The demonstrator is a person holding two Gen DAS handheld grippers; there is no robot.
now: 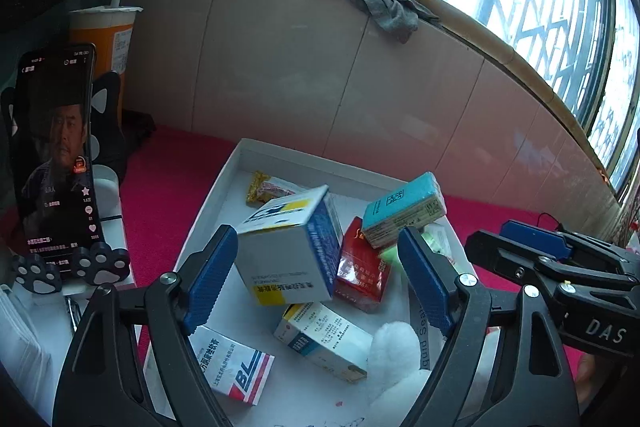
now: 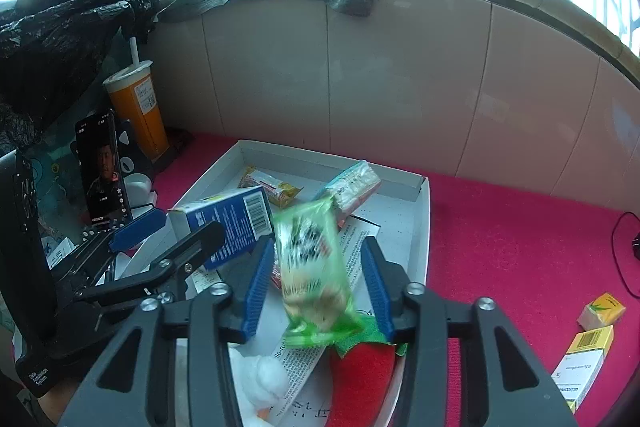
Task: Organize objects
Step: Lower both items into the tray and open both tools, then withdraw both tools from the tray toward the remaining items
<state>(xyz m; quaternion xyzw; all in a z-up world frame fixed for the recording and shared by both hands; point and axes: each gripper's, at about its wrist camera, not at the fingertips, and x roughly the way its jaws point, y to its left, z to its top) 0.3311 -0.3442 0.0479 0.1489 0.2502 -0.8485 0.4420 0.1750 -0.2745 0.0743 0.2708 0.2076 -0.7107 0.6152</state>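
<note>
A white shallow box (image 1: pixel 240 163) on the red cloth holds several items: a white and blue medicine box (image 1: pixel 288 247), a red cigarette pack (image 1: pixel 360 275), a teal tissue pack (image 1: pixel 404 211), a yellow snack bar (image 1: pixel 264 187) and two more medicine boxes (image 1: pixel 324 339). My left gripper (image 1: pixel 320 279) is open above the box; the white and blue box lies between its fingers, tilted. My right gripper (image 2: pixel 316 287) is open over the box (image 2: pixel 420 227); a blurred green snack packet (image 2: pixel 312 267) is between its fingers, apparently loose. The left gripper (image 2: pixel 160 231) shows at left.
A phone (image 1: pixel 56 155) on a paw-shaped stand and an orange drink cup (image 1: pixel 108 39) stand at the left. Two yellow and white boxes (image 2: pixel 592 331) lie on the red cloth at right. A white fluffy toy (image 2: pixel 260 379) and a red plush (image 2: pixel 360 379) lie in the box's near end. A tiled wall stands behind.
</note>
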